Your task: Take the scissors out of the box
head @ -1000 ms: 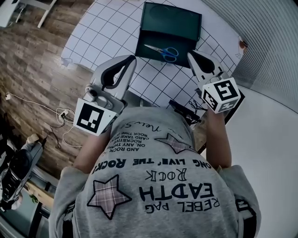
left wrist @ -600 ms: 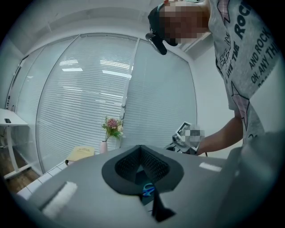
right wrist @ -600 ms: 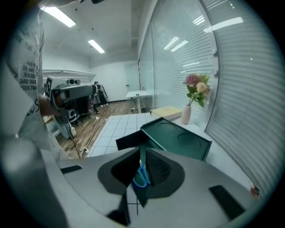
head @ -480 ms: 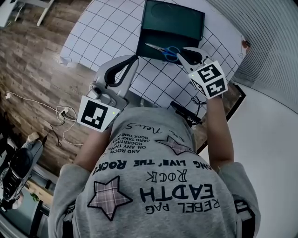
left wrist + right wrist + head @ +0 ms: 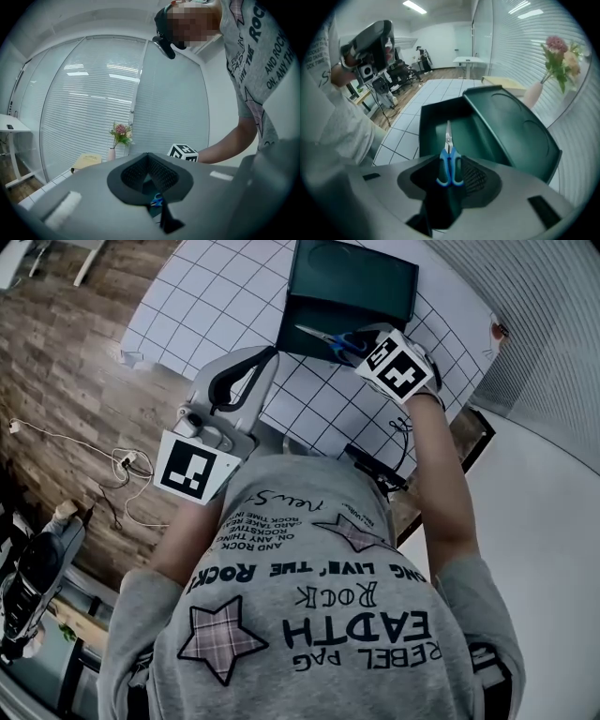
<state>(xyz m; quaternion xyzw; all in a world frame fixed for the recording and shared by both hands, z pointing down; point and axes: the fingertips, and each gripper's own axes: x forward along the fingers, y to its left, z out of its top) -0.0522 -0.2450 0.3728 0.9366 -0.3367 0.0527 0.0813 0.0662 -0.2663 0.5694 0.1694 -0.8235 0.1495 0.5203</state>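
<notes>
Blue-handled scissors [image 5: 330, 338] lie in the open dark green box [image 5: 298, 317], blades pointing left in the head view. My right gripper [image 5: 367, 341] points steeply down over the handle end, its marker cube covering most of it. In the right gripper view the jaws [image 5: 451, 172] are opening, and the blue handles of the scissors [image 5: 450, 161] lie between them with a gap on each side. My left gripper [image 5: 267, 357] is shut and empty, held level above the mat, short of the box. Through the loop of the left gripper [image 5: 149, 158] the scissors [image 5: 157, 201] show.
The box stands on a white checked mat [image 5: 206, 296] on the table, its lid [image 5: 361, 273] raised at the back. A vase of flowers [image 5: 560, 61] stands behind it. A black device [image 5: 375, 467] sits at the table's near edge. Cables [image 5: 127, 465] lie on the wooden floor to the left.
My right gripper has moved forward and down, tipping steeply, until it sits over the scissors' handles in the box. The left gripper has stayed put.
</notes>
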